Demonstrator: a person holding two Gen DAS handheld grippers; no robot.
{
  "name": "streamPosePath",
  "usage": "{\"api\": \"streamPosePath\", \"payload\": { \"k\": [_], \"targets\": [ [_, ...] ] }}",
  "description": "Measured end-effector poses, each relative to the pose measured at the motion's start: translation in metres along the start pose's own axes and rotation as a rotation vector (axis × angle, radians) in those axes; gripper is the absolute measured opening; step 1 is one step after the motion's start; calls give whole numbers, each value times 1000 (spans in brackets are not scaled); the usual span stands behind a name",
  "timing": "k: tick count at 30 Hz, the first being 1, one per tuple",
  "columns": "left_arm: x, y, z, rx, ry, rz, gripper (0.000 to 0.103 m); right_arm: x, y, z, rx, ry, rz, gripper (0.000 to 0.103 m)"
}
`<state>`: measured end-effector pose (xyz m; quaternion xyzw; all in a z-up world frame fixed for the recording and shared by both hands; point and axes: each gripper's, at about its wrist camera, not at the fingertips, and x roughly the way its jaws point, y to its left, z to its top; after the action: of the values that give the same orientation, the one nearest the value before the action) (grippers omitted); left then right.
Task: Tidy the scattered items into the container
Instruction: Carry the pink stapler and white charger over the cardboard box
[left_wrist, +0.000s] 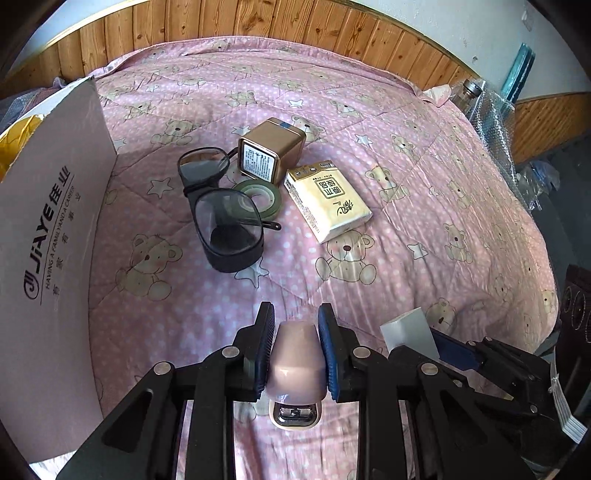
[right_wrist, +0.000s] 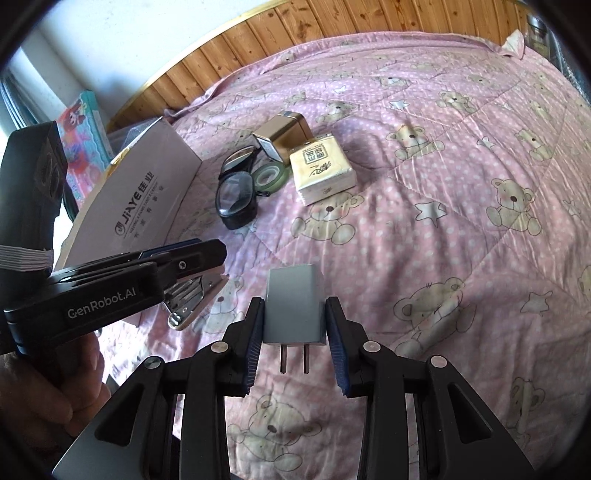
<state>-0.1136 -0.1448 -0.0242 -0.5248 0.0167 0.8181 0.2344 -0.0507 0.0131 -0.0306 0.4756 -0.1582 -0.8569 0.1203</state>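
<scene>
Midway: left hand-held gripper (left_wrist: 295, 350) pinches stapler (left_wrist: 295, 369), right hand-held gripper (right_wrist: 294, 332) pinches charger (right_wrist: 293, 306); goggles (left_wrist: 221, 206), tin (left_wrist: 269, 151), tape roll (left_wrist: 258, 192), tissue pack (left_wrist: 327, 201) remain on bed (left_wrist: 424, 229) outside box (left_wrist: 55, 229).

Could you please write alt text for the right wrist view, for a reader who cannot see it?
The right gripper grips a grey plug adapter, prongs toward the camera, above a pink bear-print quilt. At left, the left gripper holds a stapler near a white cardboard box; goggles, tape, tissues and a gold tin lie beyond.
</scene>
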Motion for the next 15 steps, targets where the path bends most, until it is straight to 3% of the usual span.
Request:
{"api": "streamPosePath", "payload": {
  "k": [15],
  "targets": [
    [-55,-3,-17,-6,-76,3,26,-31,27,-14,-43,-42,23,34]
  ]
}}
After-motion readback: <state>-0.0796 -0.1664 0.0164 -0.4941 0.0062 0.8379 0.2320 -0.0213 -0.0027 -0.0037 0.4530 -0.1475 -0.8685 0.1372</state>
